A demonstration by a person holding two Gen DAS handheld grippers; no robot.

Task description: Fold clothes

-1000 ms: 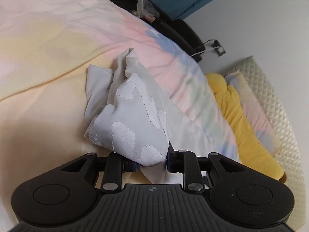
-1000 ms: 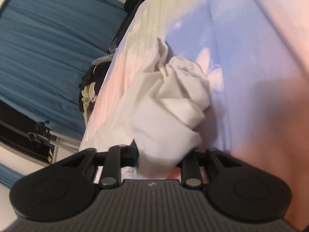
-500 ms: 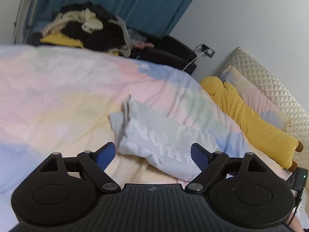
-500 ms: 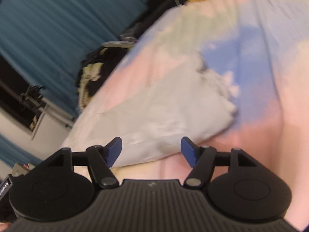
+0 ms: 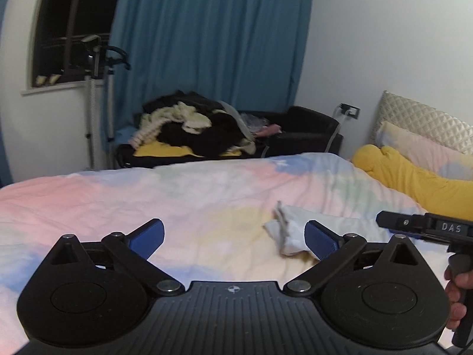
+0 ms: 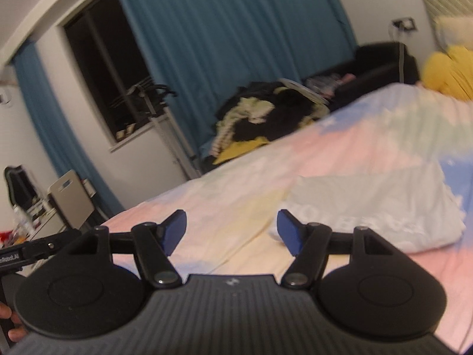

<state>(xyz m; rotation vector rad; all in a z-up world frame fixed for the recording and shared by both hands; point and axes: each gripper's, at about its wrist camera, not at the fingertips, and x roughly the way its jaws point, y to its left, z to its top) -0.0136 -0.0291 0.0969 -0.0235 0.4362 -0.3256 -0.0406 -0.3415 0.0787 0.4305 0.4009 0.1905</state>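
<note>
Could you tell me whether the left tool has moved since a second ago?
Yes. The left tool has let go and drawn back and up from the pale garment, which now lies apart on the bedspread.

I am in a home bedroom. A bed (image 5: 177, 195) with a pastel duvet fills my view. At its head stand a quilted headboard (image 5: 425, 124) and a yellow pillow (image 5: 408, 174). Beyond the bed, teal curtains (image 5: 212, 44) hang by a dark window (image 5: 65, 26), with piled clothes (image 5: 201, 130) below them.
</note>
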